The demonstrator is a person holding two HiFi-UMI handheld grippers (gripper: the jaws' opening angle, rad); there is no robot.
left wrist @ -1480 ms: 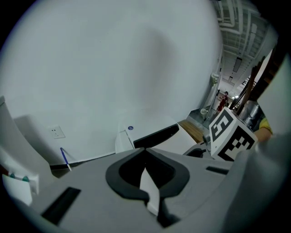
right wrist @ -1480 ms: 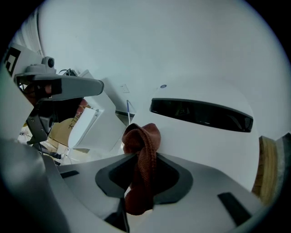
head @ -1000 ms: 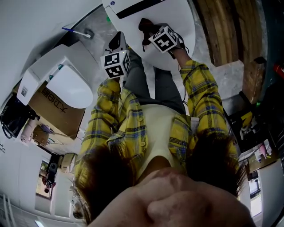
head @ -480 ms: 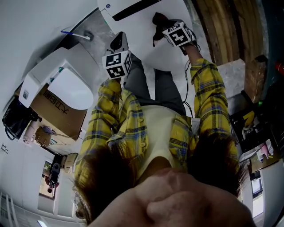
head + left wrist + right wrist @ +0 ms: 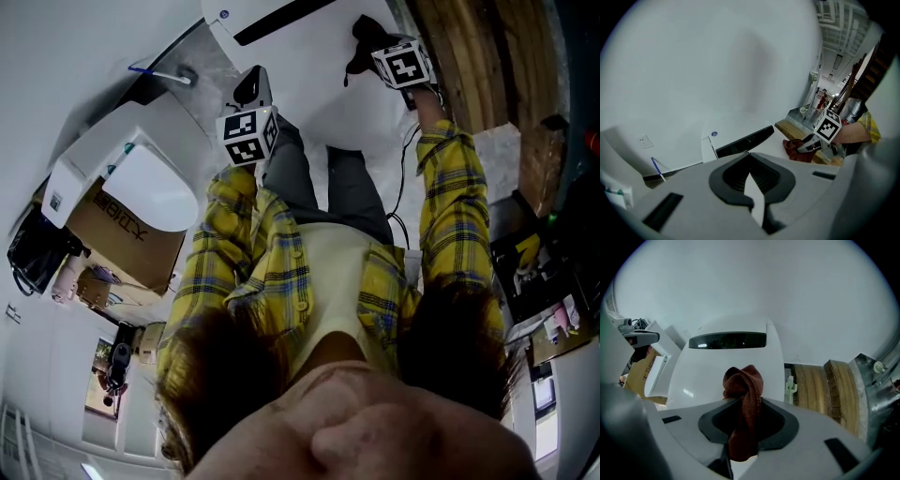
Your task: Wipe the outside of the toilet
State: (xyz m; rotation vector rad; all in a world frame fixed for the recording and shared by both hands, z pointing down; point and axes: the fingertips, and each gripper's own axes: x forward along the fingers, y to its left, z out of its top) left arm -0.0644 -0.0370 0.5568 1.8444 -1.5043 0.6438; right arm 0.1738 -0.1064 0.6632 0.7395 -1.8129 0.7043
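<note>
The white toilet (image 5: 309, 66) with a black strip at the back of its lid fills the top of the head view. My right gripper (image 5: 370, 49) is shut on a dark red cloth (image 5: 364, 37), which rests on the lid's right side. In the right gripper view the cloth (image 5: 743, 385) hangs bunched between the jaws over the lid (image 5: 708, 376). My left gripper (image 5: 248, 89) hovers off the toilet's left side with its jaws together and nothing in them. The left gripper view looks across the toilet (image 5: 729, 136) at the cloth (image 5: 796, 151) and the right gripper (image 5: 808, 144).
A second white fixture (image 5: 150, 178) and a cardboard box (image 5: 122, 230) stand at the left. Wooden planks (image 5: 473, 56) lie to the right of the toilet. A blue-handled brush (image 5: 155, 70) rests by the wall. Grey-trousered legs (image 5: 328, 178) are in front of the bowl.
The right gripper has slid the cloth across the lid toward its right edge and farther back. The left gripper has barely moved.
</note>
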